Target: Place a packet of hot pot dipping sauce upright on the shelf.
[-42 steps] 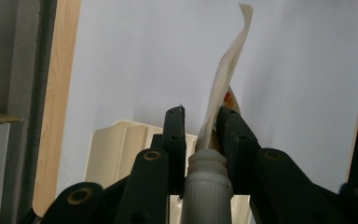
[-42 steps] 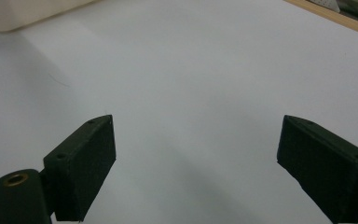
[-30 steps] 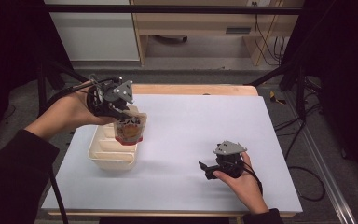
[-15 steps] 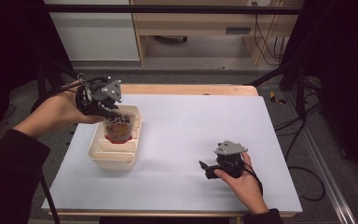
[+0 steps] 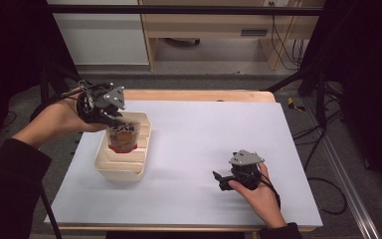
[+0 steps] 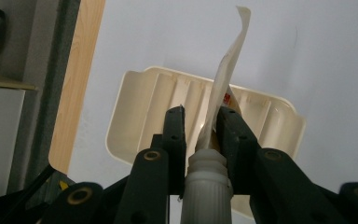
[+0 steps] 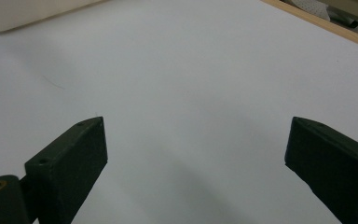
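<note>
while the left claw (image 5: 113, 121) clamps the pouch (image 5: 122, 138) over the tray (image 5: 122, 169), the right claw (image 5: 220, 180) rests apart.

Spouted pouch (image 6: 223, 74) above cream tray (image 6: 135, 116), seemingly

printed matter is present on one item only: the pouch (image 5: 123, 137) over the cream tray (image 5: 122, 169). in the high view its front carries dark characters on a pale band near the top, above a red and brown panel; the characters are too small and blurred to read. in the left gripper view a small red mark shows on the pouch (image 6: 216, 100) edge, also unreadable. no legible text, brand, number or sign elsewhere.
</note>
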A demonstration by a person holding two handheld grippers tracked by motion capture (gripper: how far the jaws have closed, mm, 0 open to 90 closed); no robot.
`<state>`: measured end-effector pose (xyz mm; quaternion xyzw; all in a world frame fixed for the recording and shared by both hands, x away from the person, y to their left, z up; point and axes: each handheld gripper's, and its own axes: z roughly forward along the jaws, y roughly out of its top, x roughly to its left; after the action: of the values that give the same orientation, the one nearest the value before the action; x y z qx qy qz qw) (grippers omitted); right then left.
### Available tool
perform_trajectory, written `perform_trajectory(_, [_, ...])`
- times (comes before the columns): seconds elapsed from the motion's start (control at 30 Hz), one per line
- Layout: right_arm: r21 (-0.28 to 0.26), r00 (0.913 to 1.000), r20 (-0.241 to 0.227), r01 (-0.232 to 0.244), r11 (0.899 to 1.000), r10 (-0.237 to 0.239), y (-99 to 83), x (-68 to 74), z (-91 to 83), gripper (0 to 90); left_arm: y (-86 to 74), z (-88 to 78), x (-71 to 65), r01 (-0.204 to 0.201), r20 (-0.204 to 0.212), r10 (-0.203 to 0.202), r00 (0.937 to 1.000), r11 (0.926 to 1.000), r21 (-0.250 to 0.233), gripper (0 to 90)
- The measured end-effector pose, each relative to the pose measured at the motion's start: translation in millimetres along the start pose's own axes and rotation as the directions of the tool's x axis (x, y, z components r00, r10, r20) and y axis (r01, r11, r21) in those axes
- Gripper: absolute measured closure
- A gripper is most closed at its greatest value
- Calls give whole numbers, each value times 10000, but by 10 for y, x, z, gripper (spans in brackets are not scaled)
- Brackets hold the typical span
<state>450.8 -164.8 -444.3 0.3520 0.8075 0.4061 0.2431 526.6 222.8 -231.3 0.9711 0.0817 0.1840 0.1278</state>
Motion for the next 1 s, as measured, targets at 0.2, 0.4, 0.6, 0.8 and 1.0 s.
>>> perform_trajectory(0.2, [-53,10000,27,-1,10000,1,0,0,0,62,-43,30,34,108,59,-107,9999,9999,-50,738])
perform_trajectory(0.4, [-11,10000,-20,40,10000,-40,-2,3,7,62,-39,61,49,69,67,-68,10000,9999,-82,738])
perform_trajectory(0.6, [-36,10000,-28,-15,10000,15,-3,1,9,61,-26,82,60,-3,154,6,9999,9999,-152,738])
perform_trajectory(0.8, [-66,10000,-13,-25,10000,25,-5,-2,2,60,-21,118,78,-134,190,137,9997,9998,-139,738])
perform_trajectory(1.0, [-48,10000,-9,-50,10000,50,-8,-3,2,59,-42,144,136,-205,254,211,9995,9995,-240,738])
